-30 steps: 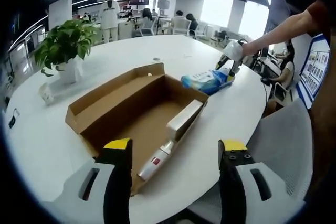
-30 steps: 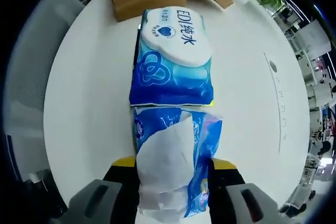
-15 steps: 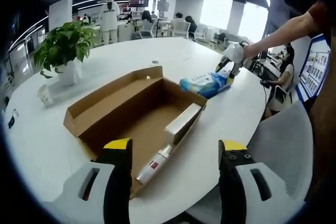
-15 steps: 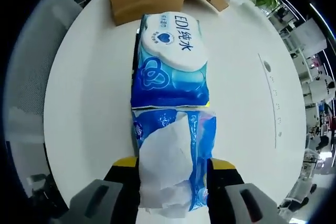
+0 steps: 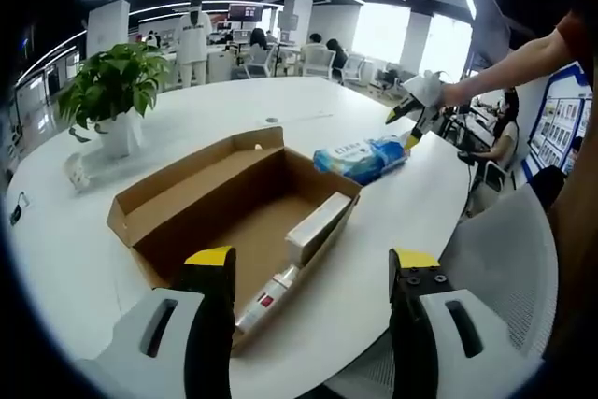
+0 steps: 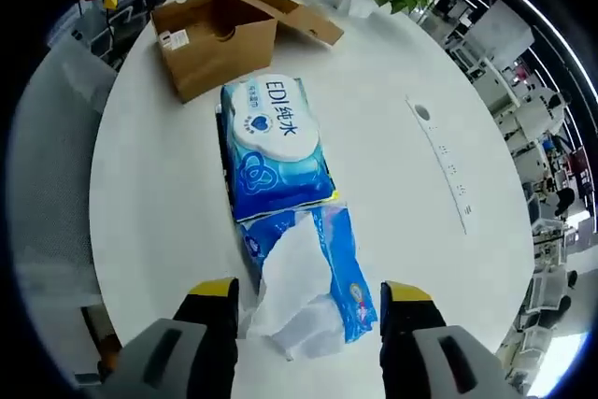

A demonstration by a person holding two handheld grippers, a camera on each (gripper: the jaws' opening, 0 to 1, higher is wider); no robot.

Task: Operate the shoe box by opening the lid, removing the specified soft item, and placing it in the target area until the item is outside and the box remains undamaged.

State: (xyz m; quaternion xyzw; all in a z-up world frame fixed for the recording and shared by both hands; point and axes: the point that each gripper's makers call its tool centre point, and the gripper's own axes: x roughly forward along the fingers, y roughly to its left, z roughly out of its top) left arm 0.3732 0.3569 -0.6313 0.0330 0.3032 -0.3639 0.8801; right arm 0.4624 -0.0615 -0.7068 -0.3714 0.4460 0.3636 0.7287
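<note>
The brown shoe box (image 5: 224, 203) stands with its lid folded back; a white carton (image 5: 318, 226) and a small tube (image 5: 266, 298) lie inside. My left gripper (image 5: 313, 263) hovers open over the box's near end, holding nothing. To the right of the box a blue wipes pack (image 5: 360, 158) lies on the white table (image 5: 84, 249). Just past its far end my right gripper (image 5: 411, 119) is raised in a person's hand. In the right gripper view the wipes pack (image 6: 276, 147) lies flat with its crumpled blue-and-white tail (image 6: 313, 277) below my open right gripper (image 6: 308, 292). The shoe box (image 6: 220, 44) sits beyond.
A potted plant (image 5: 117, 81) and a small cup stand at the table's far left. A grey chair (image 5: 505, 240) is pushed against the right edge. A thin slot strip (image 6: 439, 161) runs across the tabletop. People and desks fill the office behind.
My right gripper's jaws have spread and let go of the wipes pack's tail, and the gripper has pulled back and up; the pack rests on the table. The left gripper has barely moved.
</note>
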